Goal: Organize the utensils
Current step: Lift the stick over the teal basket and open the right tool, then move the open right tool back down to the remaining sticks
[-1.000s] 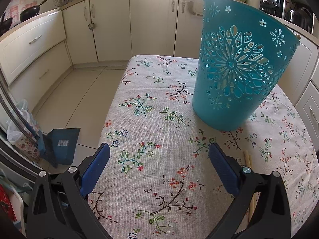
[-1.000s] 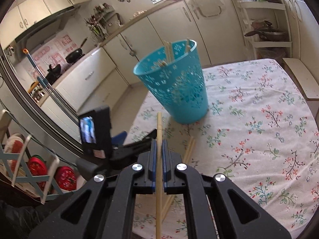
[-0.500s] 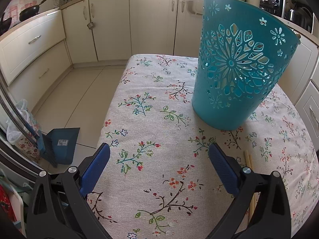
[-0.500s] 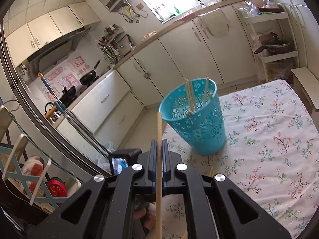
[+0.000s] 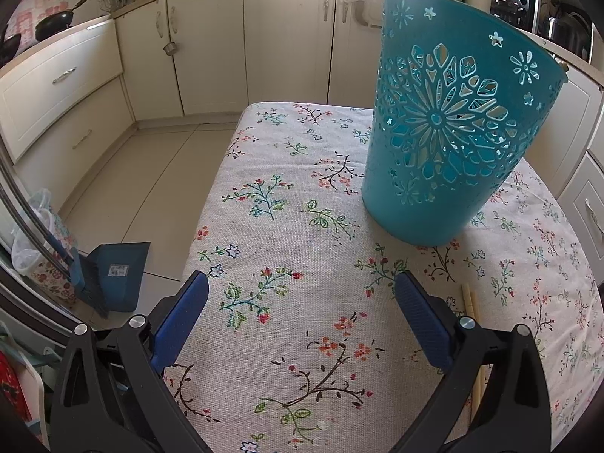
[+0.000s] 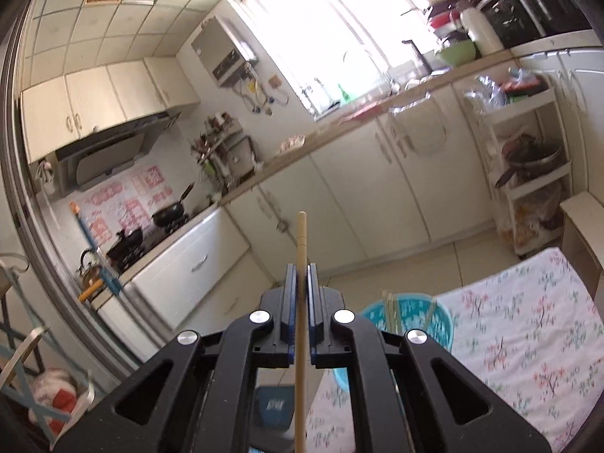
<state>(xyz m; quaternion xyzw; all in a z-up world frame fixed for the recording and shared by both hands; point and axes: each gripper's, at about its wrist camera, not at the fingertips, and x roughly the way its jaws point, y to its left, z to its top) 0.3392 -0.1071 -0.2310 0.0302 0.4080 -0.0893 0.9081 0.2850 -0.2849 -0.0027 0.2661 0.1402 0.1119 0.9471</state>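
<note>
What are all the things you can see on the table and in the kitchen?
bucket: one, teal with flower cut-outs, upright on the table
chopsticks in the bucket: a few, pale wood, sticking up above the rim
chopsticks on the table: two, pale wood, lying beside the right side of the left tongs
tablecloth: one, white with flowers, covering the table
dustpan: one, blue, on the floor left of the table
frying pan: one, black, on the counter
cabinets: many, cream, along the walls
window: one, bright, above the counter
left tongs: black with blue pads, open, empty, over the table
right tongs: black with blue pads, shut on one chopstick, raised
</note>
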